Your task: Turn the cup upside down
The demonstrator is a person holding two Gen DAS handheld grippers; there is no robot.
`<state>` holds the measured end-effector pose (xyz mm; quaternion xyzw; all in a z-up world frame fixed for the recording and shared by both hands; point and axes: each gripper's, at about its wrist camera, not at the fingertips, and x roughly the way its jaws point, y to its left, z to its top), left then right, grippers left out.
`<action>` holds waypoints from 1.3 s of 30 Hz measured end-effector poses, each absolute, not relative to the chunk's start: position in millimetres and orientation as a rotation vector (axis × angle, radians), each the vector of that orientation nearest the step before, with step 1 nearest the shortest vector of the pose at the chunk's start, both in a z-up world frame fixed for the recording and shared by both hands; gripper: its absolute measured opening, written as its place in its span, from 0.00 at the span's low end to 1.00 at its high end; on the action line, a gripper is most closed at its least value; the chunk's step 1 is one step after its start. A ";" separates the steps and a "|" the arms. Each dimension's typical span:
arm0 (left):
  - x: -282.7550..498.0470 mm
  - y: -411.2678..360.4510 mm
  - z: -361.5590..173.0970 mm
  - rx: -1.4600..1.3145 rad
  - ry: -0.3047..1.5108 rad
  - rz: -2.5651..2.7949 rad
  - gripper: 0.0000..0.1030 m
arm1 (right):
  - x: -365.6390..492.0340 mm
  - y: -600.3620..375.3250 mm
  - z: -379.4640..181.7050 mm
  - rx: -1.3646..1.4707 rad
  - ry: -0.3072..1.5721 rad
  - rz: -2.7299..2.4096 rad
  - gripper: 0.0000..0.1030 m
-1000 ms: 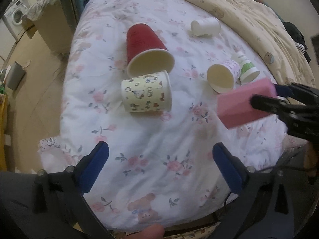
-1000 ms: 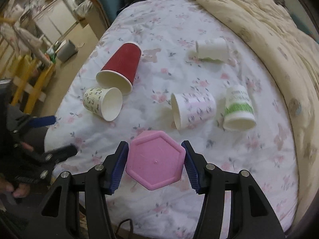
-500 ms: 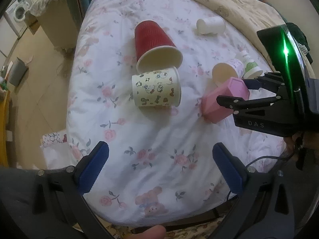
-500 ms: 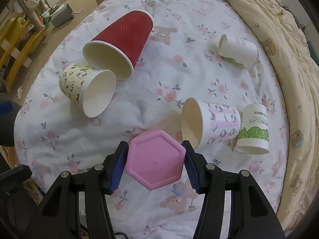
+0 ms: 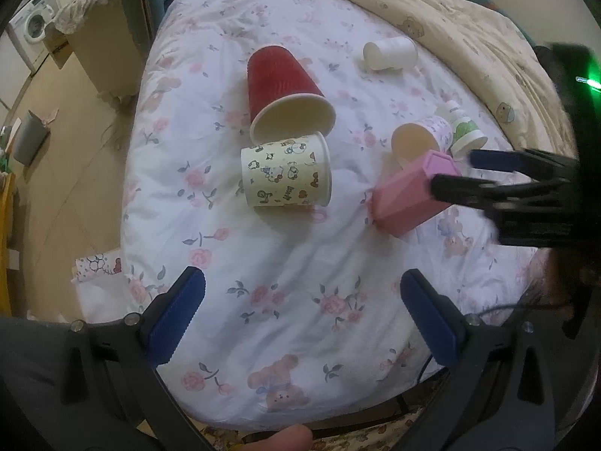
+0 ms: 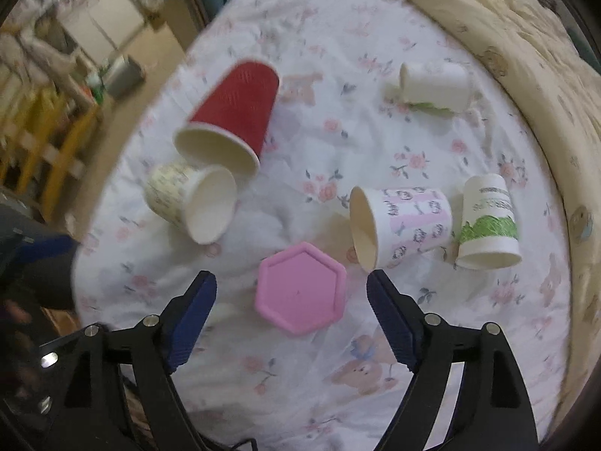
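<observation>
A pink hexagonal cup (image 6: 299, 292) stands upside down on the flowered bed cover (image 6: 338, 150), its flat base facing up. It also shows in the left wrist view (image 5: 411, 193). My right gripper (image 6: 291, 310) is open, its fingers on either side of the pink cup and apart from it; it appears in the left wrist view (image 5: 469, 171) at the right. My left gripper (image 5: 300, 319) is open and empty over the near part of the bed.
A red cup (image 5: 283, 90) and a cartoon-print cup (image 5: 287, 174) lie on their sides beside each other. A pink-patterned cup (image 6: 403, 225) lies next to the pink cup. A green-printed cup (image 6: 488, 225) stands upside down. A white cup (image 6: 435, 84) lies farther back. A beige quilt (image 6: 526, 56) is at the right.
My right gripper lowered the pink cup onto the bed and opened, letting it go. The left gripper stayed open and drew slightly closer to the cups.
</observation>
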<state>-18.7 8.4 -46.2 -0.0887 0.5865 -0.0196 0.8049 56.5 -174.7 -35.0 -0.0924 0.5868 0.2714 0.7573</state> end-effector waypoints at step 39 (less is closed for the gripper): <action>-80.7 -11.3 -0.9 -0.115 0.878 0.040 1.00 | -84.0 -265.1 17.2 0.083 0.820 0.297 0.98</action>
